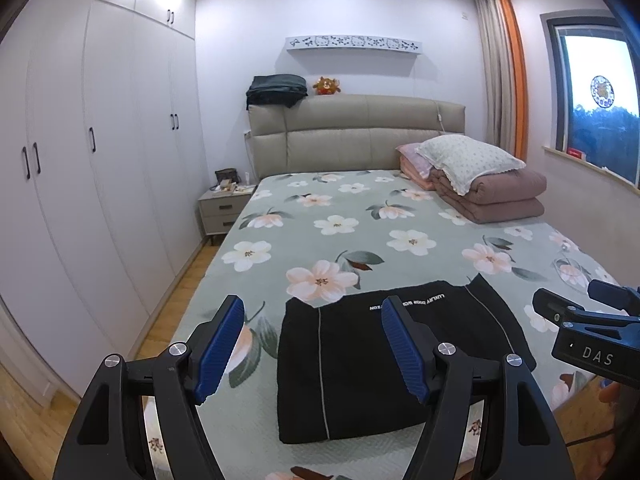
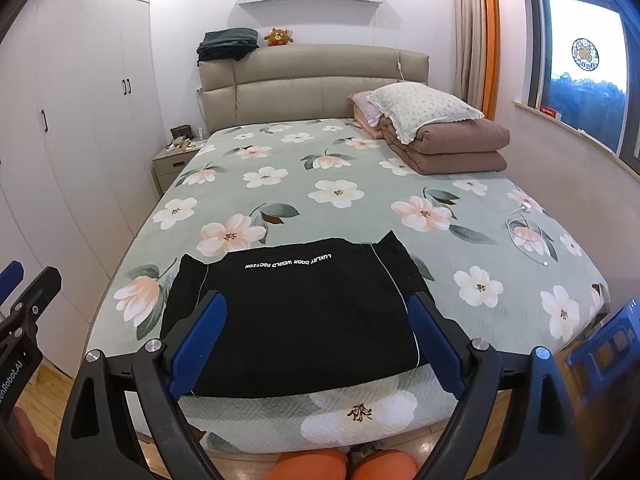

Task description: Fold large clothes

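A black garment [image 1: 372, 364] with thin white piping and white lettering lies folded into a neat rectangle near the foot of the bed [image 1: 360, 220]. My left gripper [image 1: 312, 320] hovers over the garment's left edge, open, with nothing between its blue pads. In the right wrist view the same black garment [image 2: 296, 312] lies flat, and my right gripper [image 2: 316, 312] hangs above its near edge, jaws wide and open, holding nothing. The right gripper's body [image 1: 588, 320] shows at the right edge of the left wrist view. The left gripper's body [image 2: 24, 312] appears at the left edge of the right wrist view.
A folded brown quilt [image 2: 452, 148] with pillows [image 2: 420, 104] sits at the bed's far right. White wardrobes [image 1: 80, 140] line the left wall beside a nightstand [image 1: 220, 208]. A coiled white cable [image 2: 528, 232] lies on the bed's right side. A blue stool [image 2: 604, 352] and the person's orange-clad knees [image 2: 340, 464] are near.
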Available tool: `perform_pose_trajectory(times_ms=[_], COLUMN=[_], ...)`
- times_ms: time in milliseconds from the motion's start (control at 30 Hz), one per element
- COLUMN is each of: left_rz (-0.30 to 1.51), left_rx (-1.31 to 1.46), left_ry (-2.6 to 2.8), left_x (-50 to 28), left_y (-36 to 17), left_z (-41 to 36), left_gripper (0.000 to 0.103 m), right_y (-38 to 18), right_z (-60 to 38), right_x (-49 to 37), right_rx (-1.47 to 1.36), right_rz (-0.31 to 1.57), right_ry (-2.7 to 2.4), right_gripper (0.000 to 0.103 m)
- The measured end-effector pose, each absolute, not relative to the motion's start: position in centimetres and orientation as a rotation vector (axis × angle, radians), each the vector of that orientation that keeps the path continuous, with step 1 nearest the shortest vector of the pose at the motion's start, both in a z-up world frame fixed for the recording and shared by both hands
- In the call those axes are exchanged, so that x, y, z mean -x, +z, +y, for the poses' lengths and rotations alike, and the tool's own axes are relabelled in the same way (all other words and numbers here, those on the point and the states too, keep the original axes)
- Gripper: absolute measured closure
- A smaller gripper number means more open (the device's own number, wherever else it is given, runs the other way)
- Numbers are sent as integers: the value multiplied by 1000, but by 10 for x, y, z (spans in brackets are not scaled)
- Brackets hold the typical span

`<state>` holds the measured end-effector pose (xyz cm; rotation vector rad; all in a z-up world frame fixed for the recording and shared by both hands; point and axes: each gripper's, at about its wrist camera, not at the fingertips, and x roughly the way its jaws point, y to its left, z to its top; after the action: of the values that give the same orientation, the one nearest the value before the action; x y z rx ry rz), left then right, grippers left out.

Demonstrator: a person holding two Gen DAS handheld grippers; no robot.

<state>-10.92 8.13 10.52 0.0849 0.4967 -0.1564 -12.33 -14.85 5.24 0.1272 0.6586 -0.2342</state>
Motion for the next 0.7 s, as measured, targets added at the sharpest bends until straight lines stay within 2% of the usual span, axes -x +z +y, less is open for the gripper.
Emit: perform_pose_trajectory(times_ms=[700], left_rz=[531], left_rx=[-108], left_ry=[-184], left_x=[98], left_y=[97], left_z=[69], left_gripper=[30], right_y=[44], right_z=[-155], right_x=[116], right_rx=[-153], right_rz=[691], right_ry=[-245], right_gripper=[10])
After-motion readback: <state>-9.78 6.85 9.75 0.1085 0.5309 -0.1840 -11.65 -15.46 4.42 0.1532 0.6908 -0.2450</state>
